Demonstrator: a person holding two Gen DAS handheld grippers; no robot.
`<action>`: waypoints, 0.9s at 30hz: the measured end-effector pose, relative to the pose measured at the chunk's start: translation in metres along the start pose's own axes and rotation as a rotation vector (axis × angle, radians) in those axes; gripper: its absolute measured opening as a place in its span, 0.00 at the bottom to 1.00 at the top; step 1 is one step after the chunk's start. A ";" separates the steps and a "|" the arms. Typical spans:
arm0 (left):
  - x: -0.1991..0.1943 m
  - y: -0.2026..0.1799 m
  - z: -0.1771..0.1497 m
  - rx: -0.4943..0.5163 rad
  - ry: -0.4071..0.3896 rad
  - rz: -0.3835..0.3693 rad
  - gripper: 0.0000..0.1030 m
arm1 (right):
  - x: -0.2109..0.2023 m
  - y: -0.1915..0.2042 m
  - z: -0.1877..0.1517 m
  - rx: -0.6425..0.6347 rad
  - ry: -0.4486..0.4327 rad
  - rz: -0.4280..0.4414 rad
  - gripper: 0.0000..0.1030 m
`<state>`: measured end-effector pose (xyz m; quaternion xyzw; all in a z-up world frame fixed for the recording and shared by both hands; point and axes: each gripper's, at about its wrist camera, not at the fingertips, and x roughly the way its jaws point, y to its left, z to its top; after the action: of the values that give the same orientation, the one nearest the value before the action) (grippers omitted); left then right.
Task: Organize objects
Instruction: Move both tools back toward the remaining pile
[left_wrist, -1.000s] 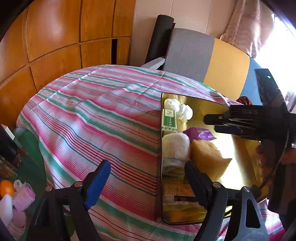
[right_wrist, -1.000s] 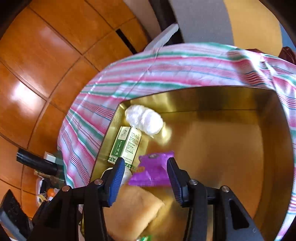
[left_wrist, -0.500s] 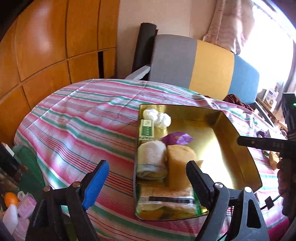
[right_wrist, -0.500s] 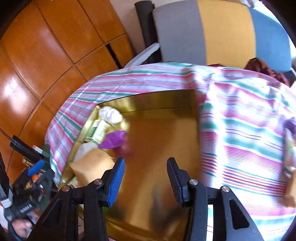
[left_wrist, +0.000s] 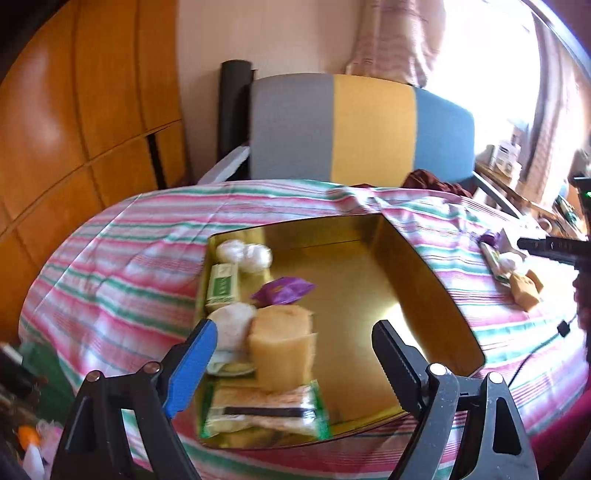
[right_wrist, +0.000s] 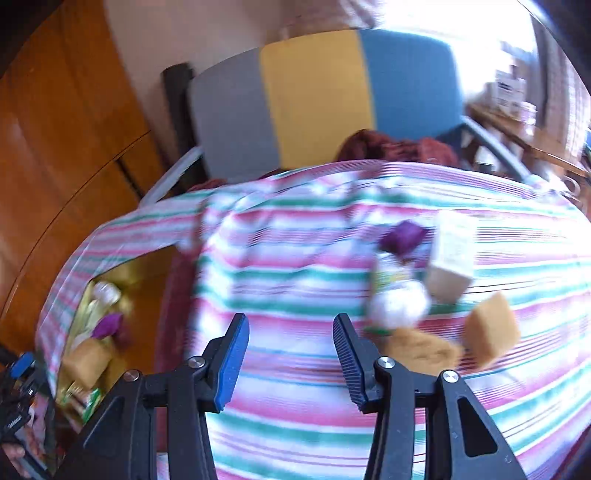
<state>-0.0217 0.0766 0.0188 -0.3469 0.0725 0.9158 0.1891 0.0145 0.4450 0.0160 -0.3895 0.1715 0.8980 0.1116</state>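
Now the loose pile still to be sorted lies on the striped cloth, on the far side from the gold tray, ahead and to the right of the right gripper, whose jaws stand apart with nothing between them. The left gripper (also empty, jaws wide) hangs over the tray's near edge, well apart from the pile. In the pile, 2 tan sponges sit nearest; a white wad crowds them.
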 end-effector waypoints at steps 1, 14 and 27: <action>0.001 -0.007 0.002 0.016 0.001 -0.010 0.84 | -0.003 -0.016 0.001 0.030 -0.020 -0.030 0.46; 0.031 -0.119 0.035 0.172 0.059 -0.203 0.84 | -0.029 -0.176 -0.024 0.650 -0.130 -0.180 0.46; 0.108 -0.217 0.071 0.210 0.201 -0.312 0.83 | -0.020 -0.161 -0.025 0.636 -0.079 -0.068 0.46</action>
<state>-0.0530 0.3259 0.0000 -0.4218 0.1316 0.8236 0.3556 0.0987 0.5813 -0.0206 -0.3056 0.4261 0.8095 0.2642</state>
